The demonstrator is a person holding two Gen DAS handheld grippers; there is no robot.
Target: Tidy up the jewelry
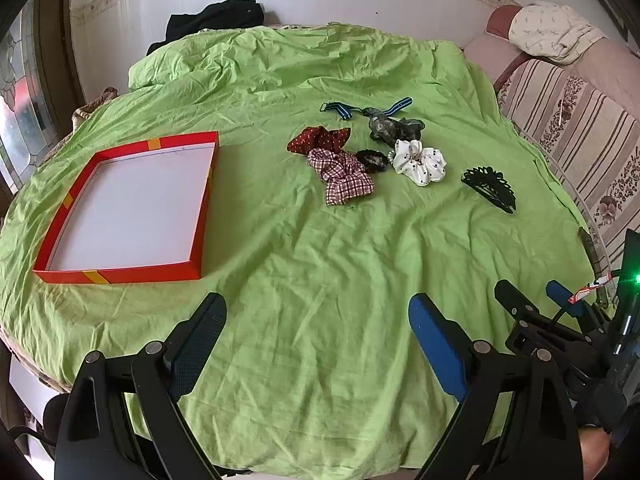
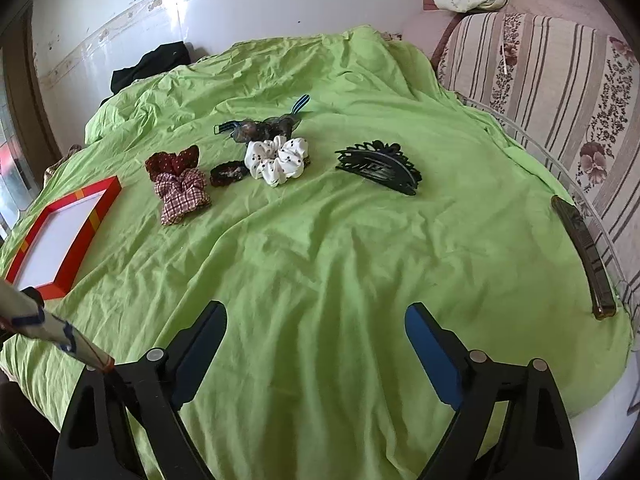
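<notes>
A shallow red box (image 1: 200,216) with a white floor lies empty on the green cloth at the left; it shows at the left edge of the right wrist view (image 2: 86,232). Hair accessories lie in a cluster mid-table: a plaid scrunchie (image 1: 344,178) (image 2: 180,196), a dark red dotted scrunchie (image 1: 318,139) (image 2: 172,161), a small black scrunchie (image 1: 372,159) (image 2: 228,174), a white dotted scrunchie (image 1: 420,160) (image 2: 278,160), a dark sheer scrunchie (image 1: 394,126) (image 2: 264,128), a striped band (image 1: 340,110), and a black claw clip (image 1: 490,186) (image 2: 380,166). My left gripper (image 1: 318,320) and right gripper (image 2: 316,326) are open, empty, near the front edge.
A green cloth (image 1: 320,260) covers the round table. A long dark hair clip (image 2: 584,252) lies near the right edge. A striped floral sofa (image 2: 560,92) stands at the right. Black clothing (image 1: 216,20) lies at the far side by the wall.
</notes>
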